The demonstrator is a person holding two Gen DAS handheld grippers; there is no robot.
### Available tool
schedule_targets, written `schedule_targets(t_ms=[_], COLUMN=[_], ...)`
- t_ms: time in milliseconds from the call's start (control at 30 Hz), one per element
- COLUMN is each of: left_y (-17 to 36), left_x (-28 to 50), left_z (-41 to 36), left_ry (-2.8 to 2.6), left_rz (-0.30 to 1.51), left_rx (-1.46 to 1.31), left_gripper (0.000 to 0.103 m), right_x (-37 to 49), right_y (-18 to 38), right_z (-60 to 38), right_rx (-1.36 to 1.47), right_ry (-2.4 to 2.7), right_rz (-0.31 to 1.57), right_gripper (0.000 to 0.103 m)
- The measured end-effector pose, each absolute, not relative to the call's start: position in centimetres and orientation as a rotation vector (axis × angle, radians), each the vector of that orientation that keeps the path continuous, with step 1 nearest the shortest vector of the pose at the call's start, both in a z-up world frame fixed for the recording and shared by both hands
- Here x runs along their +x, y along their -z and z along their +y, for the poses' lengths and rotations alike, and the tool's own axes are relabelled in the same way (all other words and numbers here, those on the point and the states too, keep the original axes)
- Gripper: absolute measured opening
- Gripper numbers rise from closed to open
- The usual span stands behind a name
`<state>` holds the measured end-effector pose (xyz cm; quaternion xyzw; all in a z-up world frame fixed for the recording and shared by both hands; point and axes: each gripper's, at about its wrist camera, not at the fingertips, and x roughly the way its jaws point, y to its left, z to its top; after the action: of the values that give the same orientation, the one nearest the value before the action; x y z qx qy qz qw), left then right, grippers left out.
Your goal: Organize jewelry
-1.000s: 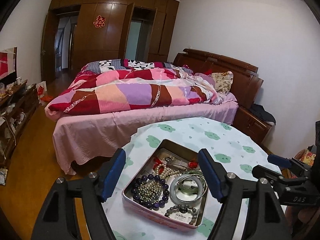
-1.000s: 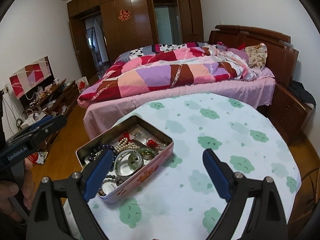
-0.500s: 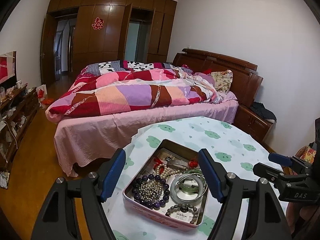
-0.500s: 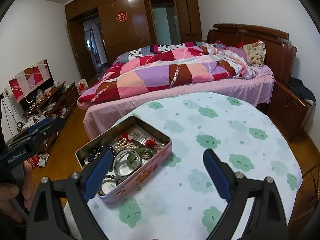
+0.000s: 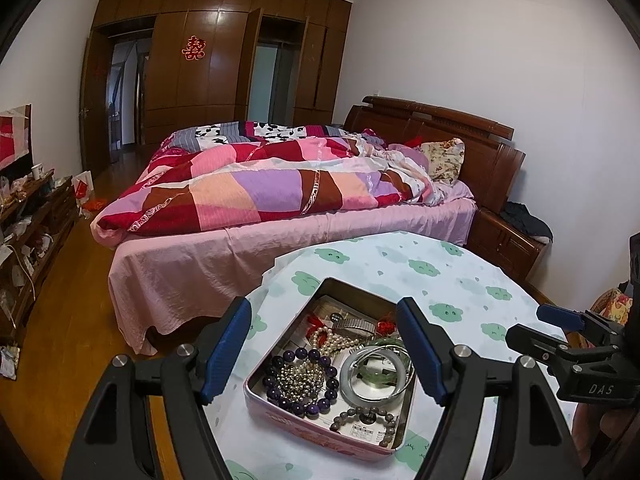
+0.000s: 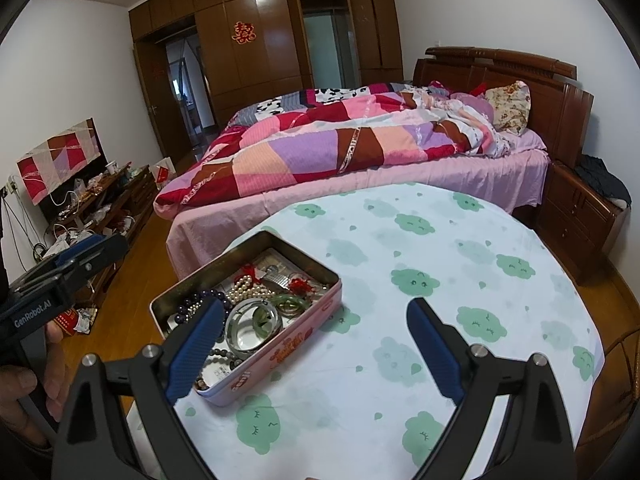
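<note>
A bed fills the top of the frame. Below it, a table holds a tin of beads and bangles. Both the left gripper and right gripper are wide open, holding nothing.

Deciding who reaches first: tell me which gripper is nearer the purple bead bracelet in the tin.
Left. The left gripper frames the purple bead bracelet between open jaws; the right gripper sits off the tin's right side.

Round table, white cloth with green clouds; open pink jewelry tin near left edge.
</note>
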<state>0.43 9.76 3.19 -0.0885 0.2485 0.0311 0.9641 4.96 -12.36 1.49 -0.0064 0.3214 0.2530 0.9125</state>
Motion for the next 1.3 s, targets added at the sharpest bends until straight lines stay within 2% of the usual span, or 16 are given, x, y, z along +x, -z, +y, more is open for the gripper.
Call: schedule_targets(t_ms=[1000, 1133, 1300], left_y=[-2.8, -2.8, -2.6], left_x=[0.3, 0.4, 0.3], left_z=[9.3, 9.4, 9.1], left_ry=[-0.032, -0.075, -0.122], left_rz=[0.522, 0.528, 0.510], left_rx=[-0.176, -0.163, -0.119], left_gripper=[0.075, 0.091, 0.096], right_x=[4.7, 4.6, 4.6], right_y=[-0.7, -0.4, 0.2], right_z=[-12.8, -12.9, -12.8], right_rx=[-0.011, -0.012, -0.017], right_ry=[-0.519, -0.520, -0.520], right_rz=[0.668, 0.670, 0.678], right_gripper=[0.095, 0.095, 0.095])
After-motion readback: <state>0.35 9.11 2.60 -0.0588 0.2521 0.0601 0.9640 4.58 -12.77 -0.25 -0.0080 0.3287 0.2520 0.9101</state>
